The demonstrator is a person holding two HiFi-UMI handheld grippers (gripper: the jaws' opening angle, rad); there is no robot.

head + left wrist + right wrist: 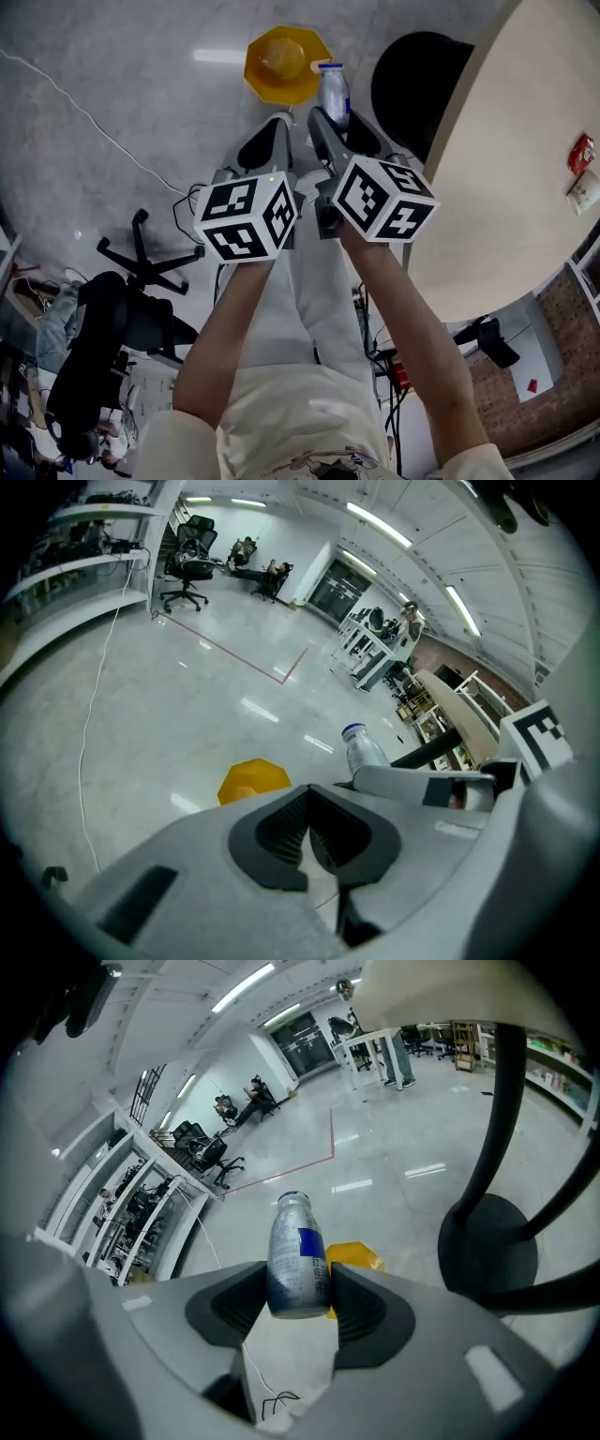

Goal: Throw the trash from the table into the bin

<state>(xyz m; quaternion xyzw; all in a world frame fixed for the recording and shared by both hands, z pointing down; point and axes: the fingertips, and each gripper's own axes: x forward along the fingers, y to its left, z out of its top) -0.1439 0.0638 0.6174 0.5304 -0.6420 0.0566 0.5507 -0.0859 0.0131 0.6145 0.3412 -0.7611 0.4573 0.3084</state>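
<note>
The table [506, 159] is cut off at three o'clock; the red packet [581, 153] there is too small to identify.

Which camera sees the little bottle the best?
The right gripper view: the bottle stands large in the middle, clamped in the right gripper, label showing. The head view shows it small, near the yellow bin. The left gripper view shows only its top.
</note>
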